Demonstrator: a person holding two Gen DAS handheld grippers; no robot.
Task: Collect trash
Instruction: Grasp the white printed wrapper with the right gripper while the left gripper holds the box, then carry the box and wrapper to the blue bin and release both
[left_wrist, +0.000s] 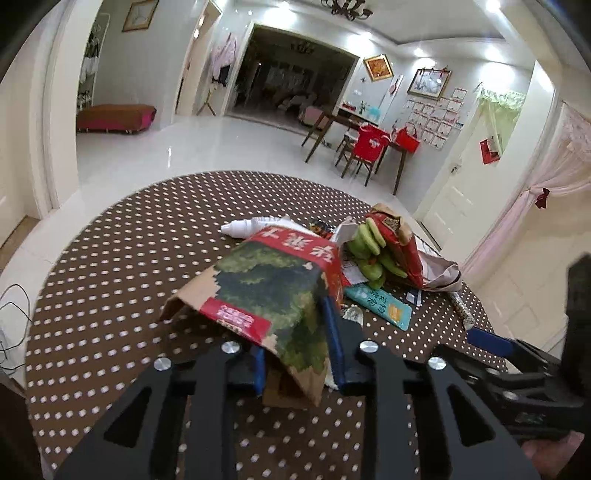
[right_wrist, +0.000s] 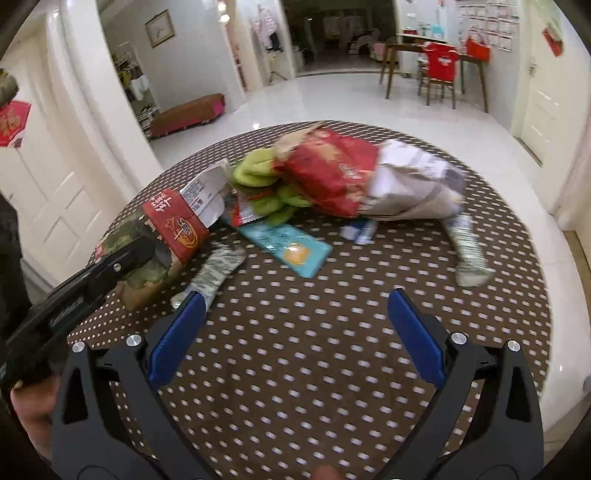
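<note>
My left gripper (left_wrist: 295, 332) is shut on a torn cardboard box (left_wrist: 266, 288) printed in green camouflage with red bands, held just above the round table. The box also shows at the left of the right wrist view (right_wrist: 162, 236), with the left gripper's black arm (right_wrist: 92, 284) on it. My right gripper (right_wrist: 295, 299) is open and empty over the dotted cloth. Ahead of it lies a trash pile: a red snack bag (right_wrist: 328, 173), green pieces (right_wrist: 258, 173), crumpled white paper (right_wrist: 410, 181), a teal packet (right_wrist: 291, 251), a silver wrapper (right_wrist: 214, 273).
The round table (right_wrist: 295, 369) has a brown white-dotted cloth. A white tube (left_wrist: 251, 225) lies behind the box. A rolled silver wrapper (right_wrist: 469, 251) lies at the right. Beyond is a white tiled floor, a dining table with red chair (left_wrist: 365, 147), and doors.
</note>
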